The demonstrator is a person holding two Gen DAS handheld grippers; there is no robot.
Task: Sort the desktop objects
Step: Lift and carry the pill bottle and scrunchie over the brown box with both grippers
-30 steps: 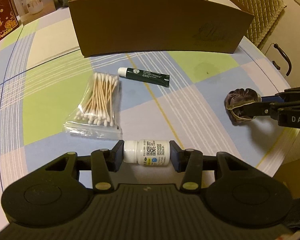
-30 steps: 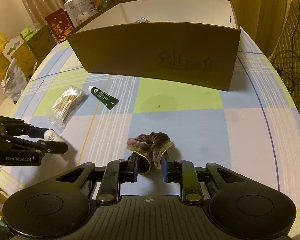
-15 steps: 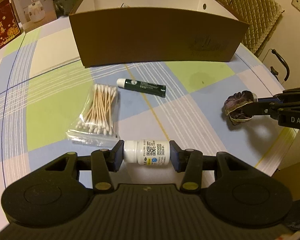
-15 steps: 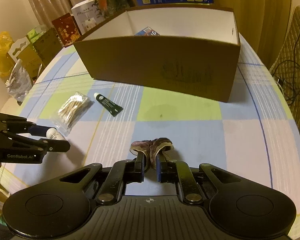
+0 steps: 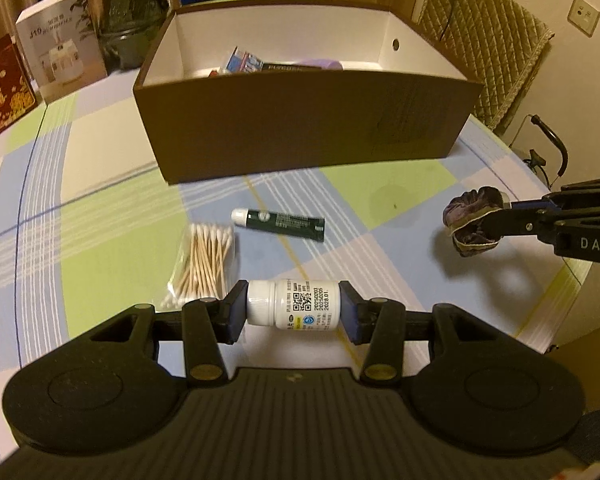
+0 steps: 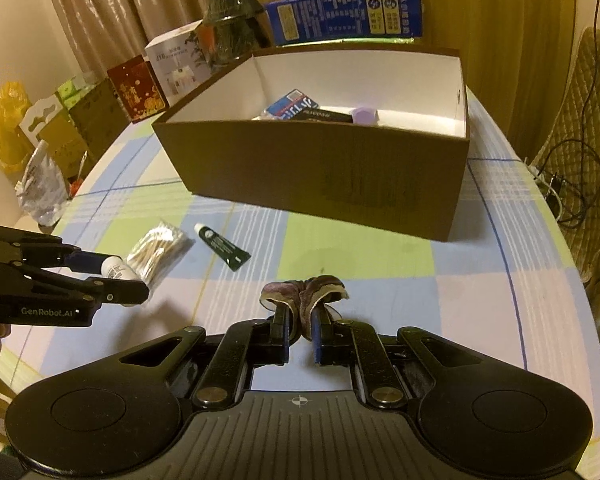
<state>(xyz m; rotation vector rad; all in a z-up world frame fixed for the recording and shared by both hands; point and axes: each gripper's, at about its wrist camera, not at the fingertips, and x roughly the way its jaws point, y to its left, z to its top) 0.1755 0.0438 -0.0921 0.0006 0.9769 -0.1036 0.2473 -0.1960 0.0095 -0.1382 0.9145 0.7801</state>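
Both loads are lifted clear of the checked bench (image 5: 100, 240), ready to carry. The left gripper (image 5: 294, 312) clamps a small white pill bottle (image 5: 294, 307); the right gripper (image 6: 300, 330) pinches a purple velvet scrunchie (image 6: 304, 292). Next, each must clear the near wall of the brown cardboard box (image 5: 300, 120) before letting go.

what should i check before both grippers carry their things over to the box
1. Left gripper clamped on the white bottle, cap against one pad, base against the other: ok.
2. Right gripper shut on the scrunchie: ok, though the fabric is soft and bunched.
3. Both things lifted off the tablecloth: ok.
4. Box open on top, with free floor inside: ok.
5. Held things high enough to clear the box wall: cannot tell.
6. Cotton swabs and green tube out of the way, lying flat: ok.
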